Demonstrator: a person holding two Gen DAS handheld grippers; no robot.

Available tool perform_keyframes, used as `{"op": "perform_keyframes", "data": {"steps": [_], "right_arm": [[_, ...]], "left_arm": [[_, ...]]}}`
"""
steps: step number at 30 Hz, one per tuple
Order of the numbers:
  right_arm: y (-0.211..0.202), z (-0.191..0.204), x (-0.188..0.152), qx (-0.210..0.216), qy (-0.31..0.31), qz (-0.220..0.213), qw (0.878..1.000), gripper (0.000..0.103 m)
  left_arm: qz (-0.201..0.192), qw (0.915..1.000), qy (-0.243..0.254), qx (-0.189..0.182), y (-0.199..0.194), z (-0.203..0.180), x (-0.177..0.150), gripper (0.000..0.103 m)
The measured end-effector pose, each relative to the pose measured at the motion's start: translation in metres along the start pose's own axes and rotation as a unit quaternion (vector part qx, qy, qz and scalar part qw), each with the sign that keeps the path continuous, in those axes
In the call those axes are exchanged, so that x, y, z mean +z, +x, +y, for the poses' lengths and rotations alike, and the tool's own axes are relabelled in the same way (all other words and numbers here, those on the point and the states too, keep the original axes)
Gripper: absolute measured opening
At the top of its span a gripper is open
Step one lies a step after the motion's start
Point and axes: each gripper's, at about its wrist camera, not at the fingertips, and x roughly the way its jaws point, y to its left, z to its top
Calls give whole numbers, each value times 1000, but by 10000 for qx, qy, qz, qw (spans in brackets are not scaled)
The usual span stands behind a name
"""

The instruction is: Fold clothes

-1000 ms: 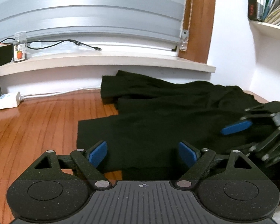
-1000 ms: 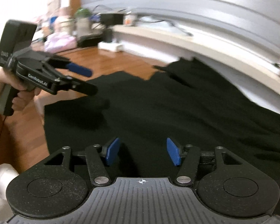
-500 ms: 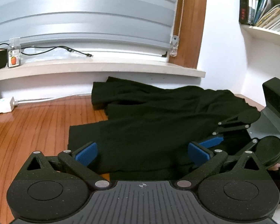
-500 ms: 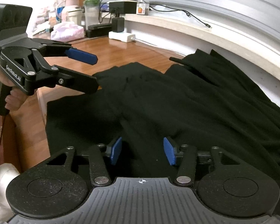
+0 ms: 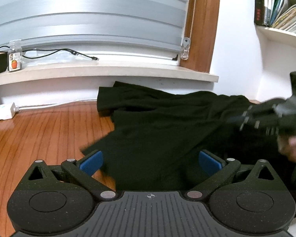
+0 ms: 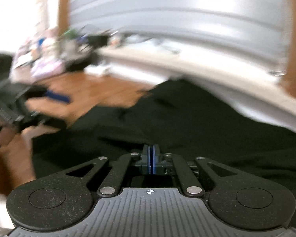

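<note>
- Black garment (image 5: 167, 134) lies spread on the wooden worktop (image 5: 39, 130), ahead of both tools and under the windowsill (image 5: 108, 71).
- Left hand-held gripper (image 5: 150, 163) stands wide over the cloth's near edge, pads clear of it.
- Right hand-held gripper (image 6: 152, 156) has its blue pads pressed together; whether cloth is pinched is unclear.

No lettering is legible; the small bottle (image 5: 14, 56) label shows only an orange picture.

Sill, as I see it: small bottle (image 5: 14, 56), black cable (image 5: 69, 51).
My right: bookshelf (image 5: 282, 13).
Below: wooden floor (image 5: 39, 130).
</note>
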Motion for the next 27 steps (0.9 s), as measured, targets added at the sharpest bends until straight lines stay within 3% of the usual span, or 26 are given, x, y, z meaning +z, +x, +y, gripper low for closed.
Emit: {"op": "perform_keyframes", "data": {"steps": [4, 8, 10, 13, 17, 19, 21, 25, 27], "right_arm": [[-41, -64, -6, -884, 271, -195, 9955, 3], [-109, -135, -24, -2045, 560, -321, 9767, 3], [-147, -165, -36, -2877, 566, -342, 9554, 3], [-200, -207, -61, -4210, 624, -304, 9044, 3], [-217, -255, -97, -4912, 1068, 139, 8644, 10], [-210, -259, -109, -4849, 1211, 178, 8659, 19], [-196, -252, -116, -4539, 1266, 85, 8820, 39], [-161, -235, -121, -3756, 1403, -57, 9161, 45], [-136, -230, -120, -3124, 1513, -53, 9378, 50]], "left_arm": [[22, 9999, 121, -74, 8, -6, 6, 103], [114, 9995, 242, -189, 28, -14, 18, 103], [158, 9991, 321, -226, 42, -21, 26, 103], [231, 9983, 444, -295, 66, -32, 40, 103], [389, 9966, 644, -327, 101, -46, 55, 103], [515, 9949, 820, -300, 117, -51, 58, 103], [640, 9926, 995, -272, 133, -56, 62, 103], [883, 9898, 1096, -206, 152, -54, 64, 100], [979, 9886, 1128, -197, 160, -51, 66, 96]]}}
